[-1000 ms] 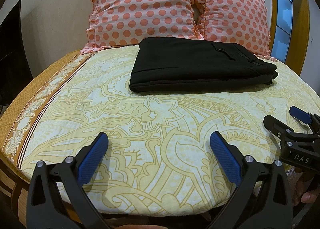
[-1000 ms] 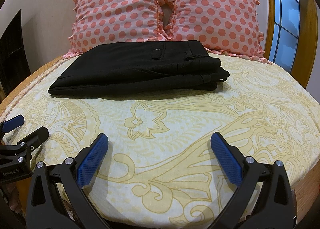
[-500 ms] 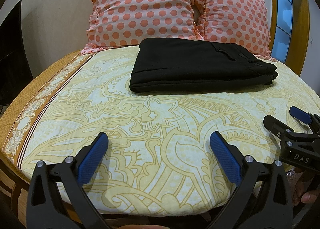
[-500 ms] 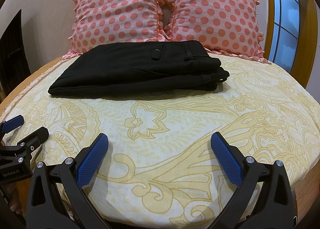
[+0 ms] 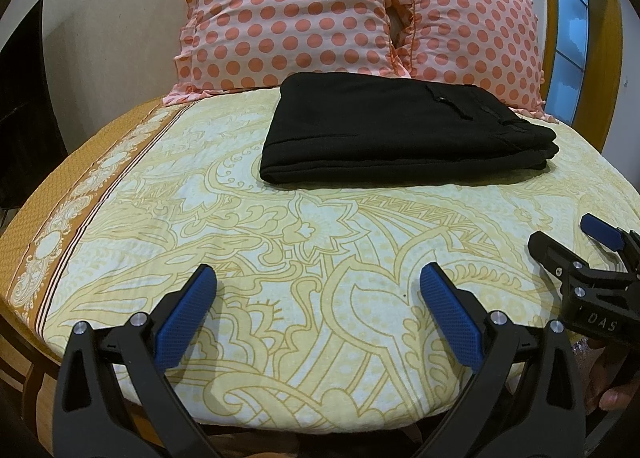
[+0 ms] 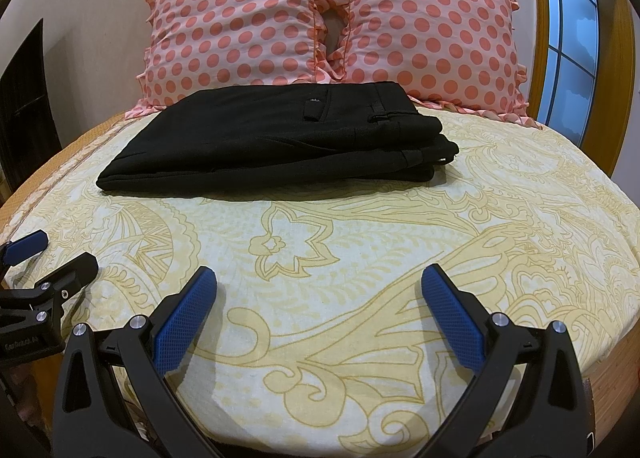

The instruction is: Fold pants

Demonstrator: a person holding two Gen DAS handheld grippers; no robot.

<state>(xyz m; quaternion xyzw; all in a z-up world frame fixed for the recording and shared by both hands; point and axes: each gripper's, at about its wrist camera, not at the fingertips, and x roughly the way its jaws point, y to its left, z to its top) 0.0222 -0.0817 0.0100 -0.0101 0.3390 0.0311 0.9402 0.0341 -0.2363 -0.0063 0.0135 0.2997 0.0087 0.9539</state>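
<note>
Already black pants (image 6: 276,142) lie as neat layered rectangle on yellow paisley bedsheet (image 6: 360,242), just before two polka-dot pillows (image 6: 332,18), waistband end toward window side. Fold looks finished, judging by stacked edges. Left gripper (image 5: 318,308) well short of pants, jaws apart, empty. Right gripper (image 6: 320,308) likewise apart, empty, hovering at near bed edge — likely backed off to leave bundle undisturbed.
</note>
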